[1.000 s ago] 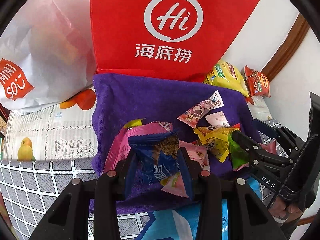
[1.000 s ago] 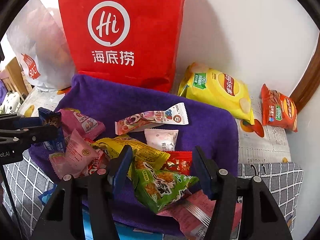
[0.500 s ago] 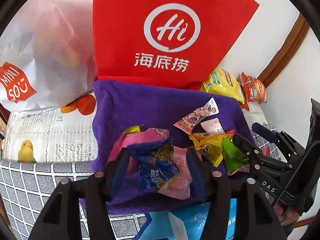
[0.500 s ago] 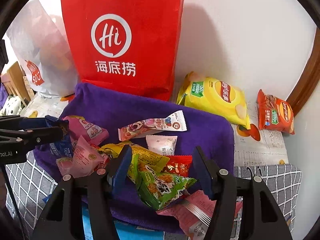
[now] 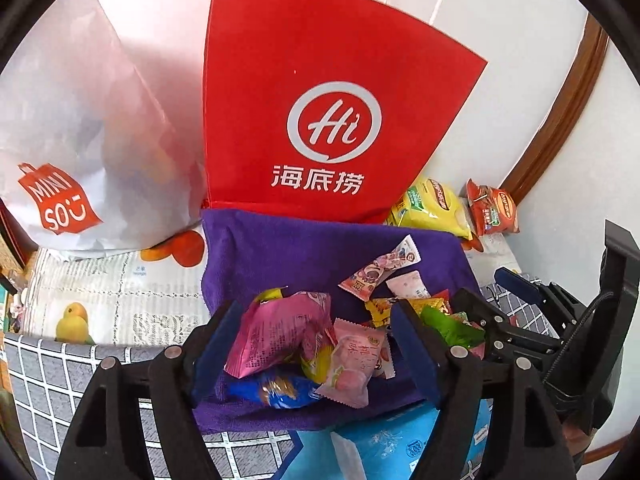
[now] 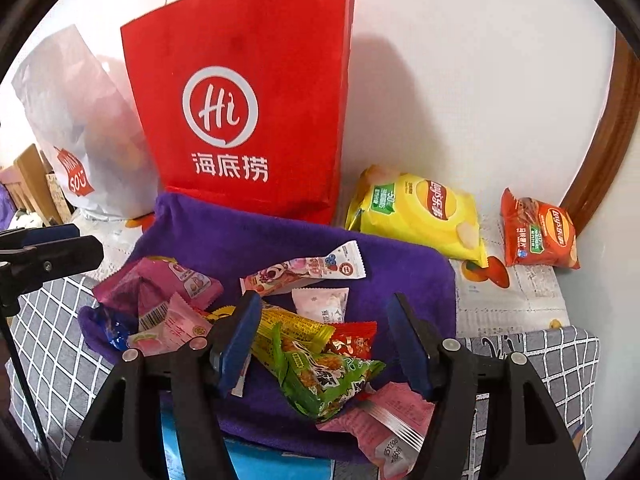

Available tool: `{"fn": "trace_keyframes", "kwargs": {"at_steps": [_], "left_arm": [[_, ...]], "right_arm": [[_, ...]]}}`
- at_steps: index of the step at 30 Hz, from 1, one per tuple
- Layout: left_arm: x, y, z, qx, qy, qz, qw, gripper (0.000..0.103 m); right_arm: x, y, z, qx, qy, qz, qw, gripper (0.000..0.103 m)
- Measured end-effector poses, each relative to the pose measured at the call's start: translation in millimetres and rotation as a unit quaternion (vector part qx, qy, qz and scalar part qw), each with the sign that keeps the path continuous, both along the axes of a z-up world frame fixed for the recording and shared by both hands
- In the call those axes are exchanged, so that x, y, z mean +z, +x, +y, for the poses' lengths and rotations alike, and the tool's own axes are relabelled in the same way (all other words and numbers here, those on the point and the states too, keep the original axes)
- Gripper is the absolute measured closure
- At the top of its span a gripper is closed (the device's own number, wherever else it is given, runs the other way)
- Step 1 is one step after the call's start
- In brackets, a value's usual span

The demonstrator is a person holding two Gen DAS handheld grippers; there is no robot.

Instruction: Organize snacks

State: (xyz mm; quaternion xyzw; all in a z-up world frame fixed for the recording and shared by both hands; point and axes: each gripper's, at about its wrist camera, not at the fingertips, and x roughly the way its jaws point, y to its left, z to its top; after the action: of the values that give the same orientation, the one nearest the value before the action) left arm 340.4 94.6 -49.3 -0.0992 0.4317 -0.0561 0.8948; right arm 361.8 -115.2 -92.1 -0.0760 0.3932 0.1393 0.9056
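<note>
Several small snack packets lie piled on a purple towel (image 5: 280,248) (image 6: 248,240). My left gripper (image 5: 316,340) is open and empty above a pink packet (image 5: 280,332); a blue packet (image 5: 276,390) lies on the towel's near edge. It shows at the left in the right wrist view (image 6: 114,328). My right gripper (image 6: 324,336) is open, with its fingers on either side of a green packet (image 6: 328,376) and a yellow one (image 6: 296,328). It shows at the right of the left wrist view (image 5: 480,312).
A red paper bag (image 5: 320,100) (image 6: 240,100) stands behind the towel against the wall, with a white Miniso bag (image 5: 72,140) to its left. A yellow chip bag (image 6: 416,212) and an orange chip bag (image 6: 536,232) lie at the right. A light blue pack (image 5: 380,440) lies near me.
My left gripper opened and let go of the blue packet, which now lies on the towel's near edge. Both grippers rose and pulled back a little. The right stayed open.
</note>
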Motion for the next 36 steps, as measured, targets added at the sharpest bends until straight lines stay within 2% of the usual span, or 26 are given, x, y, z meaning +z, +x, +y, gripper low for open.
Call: {"fn": "trace_keyframes", "kwargs": {"at_steps": [9, 17, 22, 30, 31, 36], "left_arm": [[14, -13, -9, -0.012, 0.005, -0.010, 0.9999, 0.028], [28, -36, -22, -0.018, 0.015, -0.023, 0.9994, 0.028], [32, -69, -29, -0.028, 0.024, -0.031, 0.9988, 0.027], [33, -124, -30, -0.011, 0.026, -0.041, 0.9988, 0.023], [33, -131, -31, -0.009, 0.030, -0.044, 0.9986, 0.020], [36, -169, -44, -0.008, 0.054, -0.061, 0.9966, 0.017]], "right_arm": [[22, -23, -2, -0.004, 0.010, -0.010, 1.000, 0.037], [42, -70, -18, -0.031, 0.004, -0.024, 0.999, 0.037], [51, -101, -29, -0.046, 0.013, -0.031, 0.998, 0.037], [52, -154, -35, -0.046, 0.003, -0.024, 0.999, 0.034], [51, -160, -36, -0.045, 0.006, -0.020, 0.999, 0.034], [49, -193, -47, -0.055, 0.027, -0.017, 0.998, 0.034]]}}
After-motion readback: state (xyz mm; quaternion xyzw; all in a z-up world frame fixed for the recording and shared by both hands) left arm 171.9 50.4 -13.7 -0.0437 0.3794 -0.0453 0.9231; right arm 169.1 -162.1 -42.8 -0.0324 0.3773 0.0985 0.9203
